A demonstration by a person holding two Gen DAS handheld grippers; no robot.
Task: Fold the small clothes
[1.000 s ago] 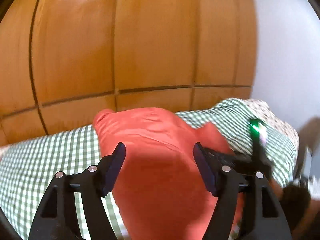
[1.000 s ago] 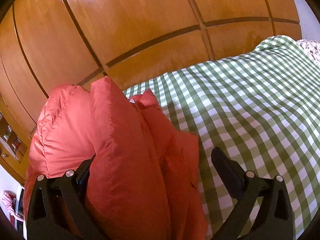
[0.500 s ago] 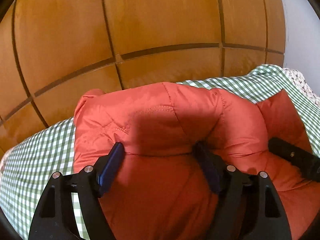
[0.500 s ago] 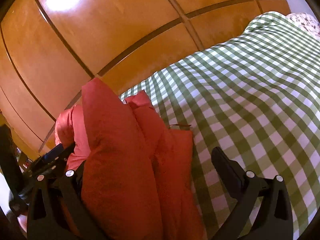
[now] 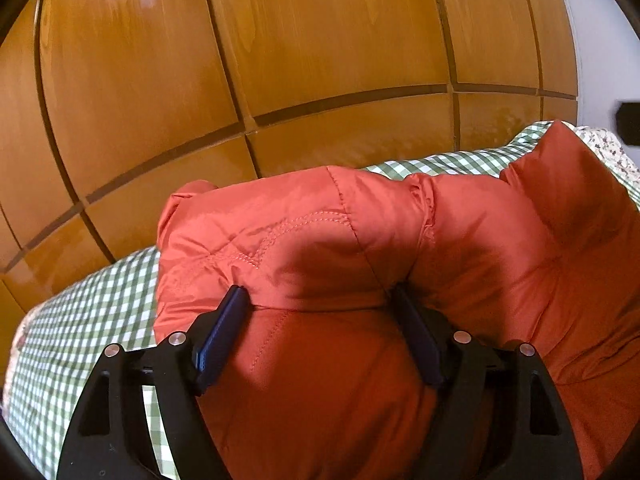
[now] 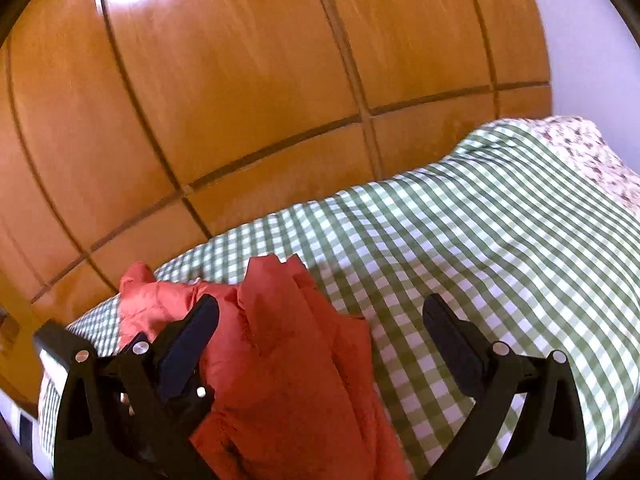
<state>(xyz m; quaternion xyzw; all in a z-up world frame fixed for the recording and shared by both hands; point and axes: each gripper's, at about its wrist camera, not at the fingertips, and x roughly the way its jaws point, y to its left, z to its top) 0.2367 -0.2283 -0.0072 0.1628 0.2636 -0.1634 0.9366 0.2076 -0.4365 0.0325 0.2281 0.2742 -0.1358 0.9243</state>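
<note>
An orange-red padded jacket (image 5: pixel 320 248) lies bunched on a bed with a green-and-white checked cover (image 5: pixel 80 320). My left gripper (image 5: pixel 320 300) is open, its jaws wide apart with a fold of the jacket bulging between them. In the right wrist view the jacket (image 6: pixel 280 360) lies folded in layers at the lower left. My right gripper (image 6: pixel 320 316) is open; its left finger (image 6: pixel 188 344) rests against the jacket and its right finger (image 6: pixel 452 336) is over the checked cover (image 6: pixel 480 240).
A glossy wooden wardrobe (image 5: pixel 280 60) with dark panel seams stands right behind the bed. A floral pillow (image 6: pixel 580 152) lies at the far right end. A white wall (image 6: pixel 592 40) is on the right. A dark object (image 5: pixel 628 122) shows at the right edge.
The right gripper has pulled back and turned right; the jacket now fills less of its view. The left gripper has stayed over the jacket fold, and the right gripper has left its view.
</note>
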